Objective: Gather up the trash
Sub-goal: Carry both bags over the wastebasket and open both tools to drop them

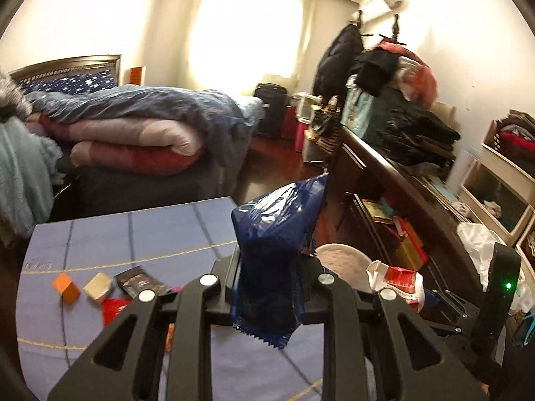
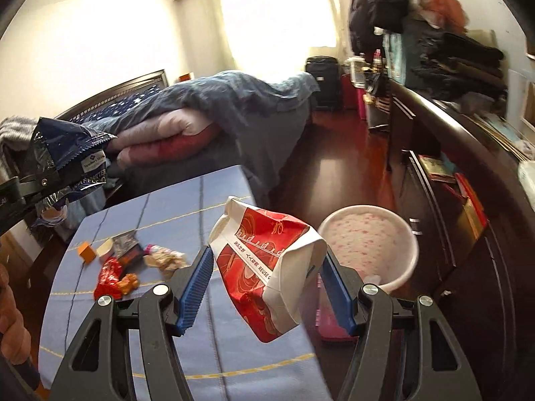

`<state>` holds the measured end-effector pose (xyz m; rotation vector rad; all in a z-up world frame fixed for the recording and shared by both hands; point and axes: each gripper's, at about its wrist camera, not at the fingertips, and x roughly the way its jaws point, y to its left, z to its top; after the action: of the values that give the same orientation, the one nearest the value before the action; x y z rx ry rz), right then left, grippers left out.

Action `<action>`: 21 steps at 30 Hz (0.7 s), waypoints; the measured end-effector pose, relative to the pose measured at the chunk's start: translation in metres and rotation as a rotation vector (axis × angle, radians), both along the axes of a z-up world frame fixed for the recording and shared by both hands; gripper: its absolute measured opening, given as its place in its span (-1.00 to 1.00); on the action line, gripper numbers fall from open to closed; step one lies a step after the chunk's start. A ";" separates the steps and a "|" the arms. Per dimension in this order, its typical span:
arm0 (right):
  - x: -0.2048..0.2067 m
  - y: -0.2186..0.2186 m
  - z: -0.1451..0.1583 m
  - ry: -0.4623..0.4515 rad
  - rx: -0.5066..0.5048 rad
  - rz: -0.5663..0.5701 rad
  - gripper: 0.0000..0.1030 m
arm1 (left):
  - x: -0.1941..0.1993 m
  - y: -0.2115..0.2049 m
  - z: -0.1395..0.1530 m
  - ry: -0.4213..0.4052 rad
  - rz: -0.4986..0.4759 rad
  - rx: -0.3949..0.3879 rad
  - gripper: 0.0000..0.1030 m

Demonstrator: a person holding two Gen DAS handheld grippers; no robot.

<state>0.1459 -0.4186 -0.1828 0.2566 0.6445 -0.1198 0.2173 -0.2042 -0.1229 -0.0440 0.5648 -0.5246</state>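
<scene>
Left gripper (image 1: pixel 267 287): fingers clamp blue snack wrapper (image 1: pixel 274 250). Right gripper (image 2: pixel 267 284): fingers half-spread, apparently pinching red-white paper bag (image 2: pixel 267 267); your loose hold risks drop short of bin (image 2: pixel 408 234).

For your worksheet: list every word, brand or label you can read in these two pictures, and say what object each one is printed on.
"Member's Mark": on the blue wrapper, small but legible.
"WAFFL...": blue wrapper, lower down, cut off by folds.
"REUSE": on the red and white paper bag, rest cut off.
Chinese characters beside it: too small to read.
Wrappers on the table: unreadable.
</scene>
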 end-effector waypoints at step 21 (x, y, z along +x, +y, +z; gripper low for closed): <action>-0.002 -0.100 -0.026 0.039 -0.010 -0.241 0.26 | 0.032 -0.142 -0.028 0.006 -0.241 0.074 -0.53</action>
<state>0.1435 -0.5189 -0.2085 0.3224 0.6498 -0.3601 0.2496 -0.3465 -0.1510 0.0939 0.5989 -0.7379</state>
